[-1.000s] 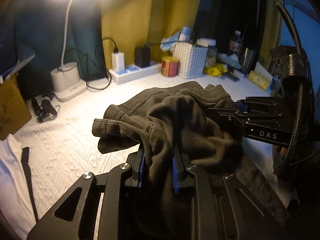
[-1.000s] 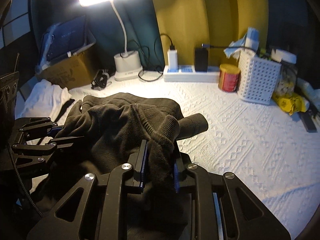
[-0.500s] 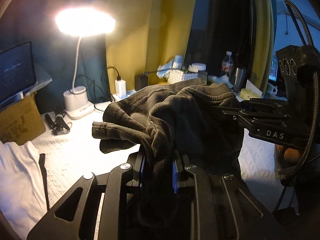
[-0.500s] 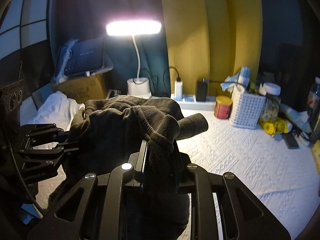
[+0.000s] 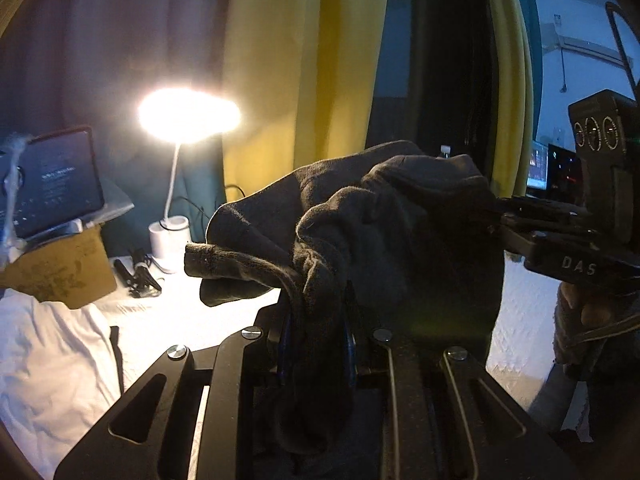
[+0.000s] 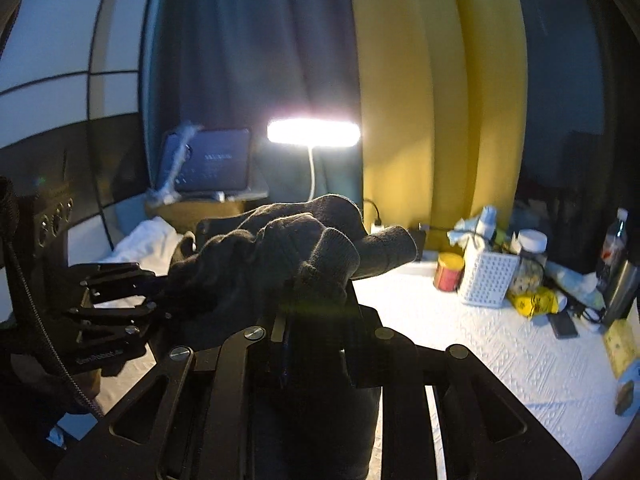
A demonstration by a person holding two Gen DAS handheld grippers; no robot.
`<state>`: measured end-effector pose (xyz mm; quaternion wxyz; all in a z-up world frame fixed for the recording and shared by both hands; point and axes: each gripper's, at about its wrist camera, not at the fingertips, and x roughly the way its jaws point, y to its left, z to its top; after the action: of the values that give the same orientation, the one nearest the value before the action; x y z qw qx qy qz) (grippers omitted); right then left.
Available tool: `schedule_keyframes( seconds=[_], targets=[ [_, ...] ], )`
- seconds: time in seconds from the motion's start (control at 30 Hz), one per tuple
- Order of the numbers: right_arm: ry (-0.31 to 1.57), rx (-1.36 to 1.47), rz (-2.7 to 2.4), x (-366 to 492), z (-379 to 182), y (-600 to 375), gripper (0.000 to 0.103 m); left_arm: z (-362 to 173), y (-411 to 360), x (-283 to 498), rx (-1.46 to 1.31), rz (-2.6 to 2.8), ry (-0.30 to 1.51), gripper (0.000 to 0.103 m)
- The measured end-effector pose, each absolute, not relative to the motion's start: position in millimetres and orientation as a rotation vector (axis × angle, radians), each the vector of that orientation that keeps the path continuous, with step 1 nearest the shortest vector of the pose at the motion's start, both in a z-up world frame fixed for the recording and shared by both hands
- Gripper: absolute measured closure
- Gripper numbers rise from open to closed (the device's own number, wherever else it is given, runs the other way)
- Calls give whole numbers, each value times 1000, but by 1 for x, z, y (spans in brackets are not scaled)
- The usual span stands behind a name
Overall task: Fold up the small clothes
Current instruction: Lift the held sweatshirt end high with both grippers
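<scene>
Both tongs are nearly shut, each pinching a bunch of the dark garment (image 5: 384, 232). The left tongs (image 5: 316, 344) grip fabric that rises straight out of the jaws; the right tongs (image 6: 312, 332) do likewise in their own view. The garment hangs bunched between the two, clear of the white desk (image 6: 500, 352), w/ its long axis running left–right from one set of tongs to the other. Neither hand is nearer; they share it. A ribbed cuff (image 6: 384, 250) sticks out to the far right.

Vs. a sec ago: the garment lay partly on the desk then; now it's lifted up, and the lamp (image 5: 188, 116) and yellow curtain (image 5: 304, 80) fill more of the view. Grip unchanged.

Next move prob. needs the tongs pulled apart to spread the cloth flat.
</scene>
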<state>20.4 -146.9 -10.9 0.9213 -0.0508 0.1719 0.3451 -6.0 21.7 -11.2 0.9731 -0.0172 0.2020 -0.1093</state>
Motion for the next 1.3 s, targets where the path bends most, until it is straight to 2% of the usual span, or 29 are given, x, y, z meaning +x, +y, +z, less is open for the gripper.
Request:
schedule_keyframes(
  seconds=[0.93, 1.3],
  targets=[
    [35, -170, 872, -67, 81, -99, 81, 58, 84, -86, 53, -50, 166, 85],
    [11, -188, 987, -92, 83, -76, 81, 59, 119, -128, 16, -2, 189, 85]
  ],
)
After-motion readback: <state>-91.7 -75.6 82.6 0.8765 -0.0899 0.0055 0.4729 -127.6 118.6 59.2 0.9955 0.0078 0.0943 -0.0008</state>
